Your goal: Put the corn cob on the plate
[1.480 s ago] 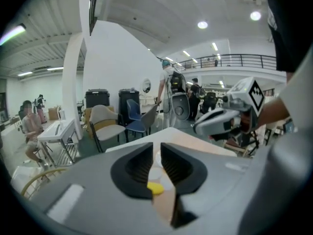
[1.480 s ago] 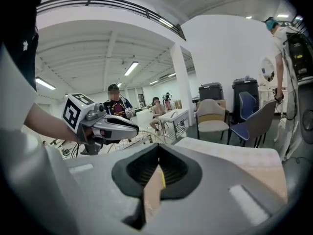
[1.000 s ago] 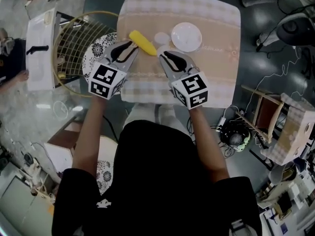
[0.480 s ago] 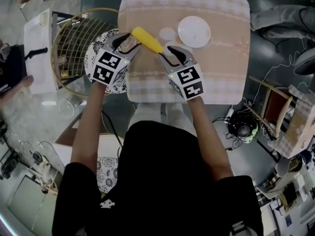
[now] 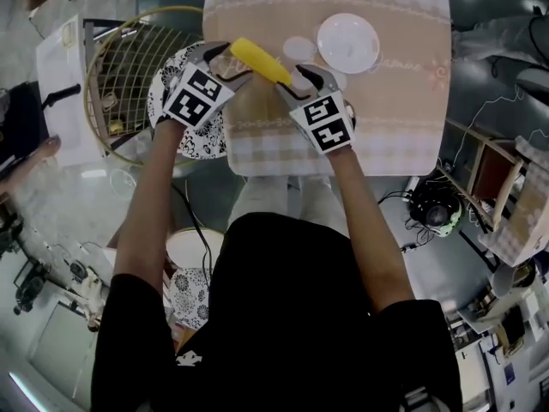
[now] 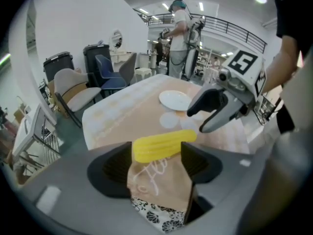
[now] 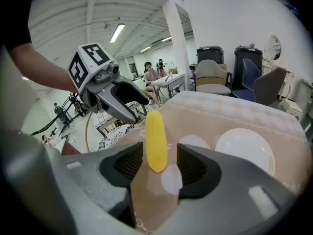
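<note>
Head view: a tabletop (image 5: 386, 118) under a beige checked cloth fills the upper middle of the frame. The corn cob (image 5: 260, 61) lies slantwise on the cloth, left of the white plate (image 5: 348, 43) and apart from it. A pale round disc (image 5: 298, 48) sits between them. The left gripper (image 5: 221, 63) stands at the cob's upper-left end and the right gripper (image 5: 302, 80) at its lower-right end. Both point up the frame, their marker cubes nearest the person. A wire basket (image 5: 129, 67) stands at the upper left, off the tabletop.

Left gripper view: the fingers (image 6: 110, 170) of the left gripper (image 6: 157, 155) stand wide apart, having just been opening. The corn cob (image 6: 164, 147) lies crosswise at their tips, spanning the gap. Whether its left end touches the left pad I cannot tell, but the fingers do not clamp it. Above it, right of centre, the right gripper (image 6: 199, 120) reaches in from the right. The plate (image 6: 174, 100) lies empty farther up the cloth.

Right gripper view: the fingers (image 7: 124, 168) of the right gripper (image 7: 159, 164) are likewise spread and have just been opening. The near end of the corn cob (image 7: 155, 141) sits between them with a gap on each side, gripped by neither pad. The cob runs away up the frame toward the left gripper (image 7: 139, 109). The plate (image 7: 244, 151) lies to the right, bare.
</note>
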Tool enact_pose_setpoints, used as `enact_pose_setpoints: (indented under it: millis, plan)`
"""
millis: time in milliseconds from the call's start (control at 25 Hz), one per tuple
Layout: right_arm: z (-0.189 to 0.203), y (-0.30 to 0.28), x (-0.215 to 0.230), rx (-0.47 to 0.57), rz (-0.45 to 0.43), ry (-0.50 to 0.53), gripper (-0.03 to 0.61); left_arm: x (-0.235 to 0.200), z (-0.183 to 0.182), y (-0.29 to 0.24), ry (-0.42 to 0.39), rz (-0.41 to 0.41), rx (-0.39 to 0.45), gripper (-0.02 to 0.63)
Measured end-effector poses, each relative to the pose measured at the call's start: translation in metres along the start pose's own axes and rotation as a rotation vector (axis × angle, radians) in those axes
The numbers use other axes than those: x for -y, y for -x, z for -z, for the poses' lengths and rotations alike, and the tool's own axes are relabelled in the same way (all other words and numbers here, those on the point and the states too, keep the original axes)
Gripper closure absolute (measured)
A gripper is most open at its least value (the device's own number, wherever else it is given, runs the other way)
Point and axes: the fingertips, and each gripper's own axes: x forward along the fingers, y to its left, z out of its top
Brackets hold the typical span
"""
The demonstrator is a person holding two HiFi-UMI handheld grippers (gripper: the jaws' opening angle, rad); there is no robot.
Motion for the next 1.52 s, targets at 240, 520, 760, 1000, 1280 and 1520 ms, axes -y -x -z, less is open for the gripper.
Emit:
enact_pose_setpoints:
  millis: [240,520,760,1000,1280,1520]
  plan:
    - [0.008,-0.018,-0.006,-0.038,-0.021,0.034,0.346,-0.008,0.014,-0.013,-0.114,0.047,-0.079,0.296]
    - [0.020,-0.030,-0.007,-0.080,-0.024,0.055,0.336,-0.014,0.034,-0.030,-0.376,0.099,-0.214,0.271]
    - [0.023,-0.038,-0.008,-0.101,-0.024,0.075,0.336,-0.018,0.039,-0.044,-0.484,0.128,-0.253,0.267]
    - [0.028,-0.048,-0.011,-0.119,-0.031,0.091,0.336,-0.019,0.046,-0.055,-0.532,0.160,-0.285,0.265]
    - [0.029,-0.053,-0.010,-0.131,-0.024,0.094,0.336,-0.015,0.046,-0.063,-0.561,0.200,-0.307,0.259]
    - [0.030,-0.055,-0.010,-0.132,-0.016,0.102,0.336,-0.010,0.047,-0.066,-0.563,0.244,-0.326,0.275]
